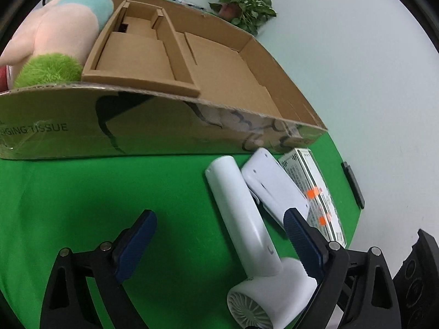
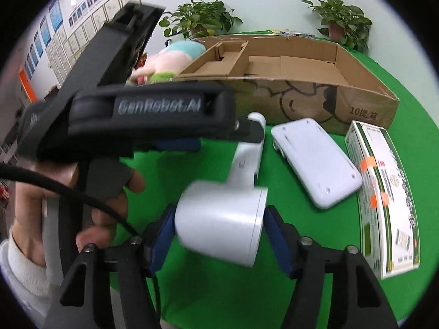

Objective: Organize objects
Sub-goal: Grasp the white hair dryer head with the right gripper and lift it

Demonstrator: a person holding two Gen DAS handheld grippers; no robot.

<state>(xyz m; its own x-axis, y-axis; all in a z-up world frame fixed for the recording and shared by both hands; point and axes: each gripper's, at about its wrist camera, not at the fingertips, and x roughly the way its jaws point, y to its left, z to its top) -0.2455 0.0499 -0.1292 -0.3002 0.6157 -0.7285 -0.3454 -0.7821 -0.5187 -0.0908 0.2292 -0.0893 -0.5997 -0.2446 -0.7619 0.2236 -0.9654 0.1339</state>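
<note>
A white hair dryer [image 2: 222,219] is seen lying on the green surface [image 1: 82,192], in front of an open cardboard box [image 1: 164,126]; its barrel is flanked by the fingers [image 2: 162,241] of the right gripper [image 2: 219,244], the left pad touching or nearly touching the barrel, the right pad standing just off its end face, so no firm clamp can be told; the handle is pointed away toward the box. In the left wrist view the left gripper [image 1: 219,235] is held with its fingers [image 1: 137,244] wide apart; the dryer's handle is found between them, near the right-hand finger, and no pad is pressed on it. A white flat device [image 2: 315,164] is laid just beside the dryer, and a green-and-white carton [image 2: 384,200] with orange stickers is laid next to that. Inside the box a cardboard insert [image 1: 142,57] is set beside a plush toy [image 1: 55,38]. Potted plants [image 2: 200,19] are placed behind the box. A person's hand [image 2: 90,205] is wrapped on the left gripper's grip in the right wrist view.
</note>
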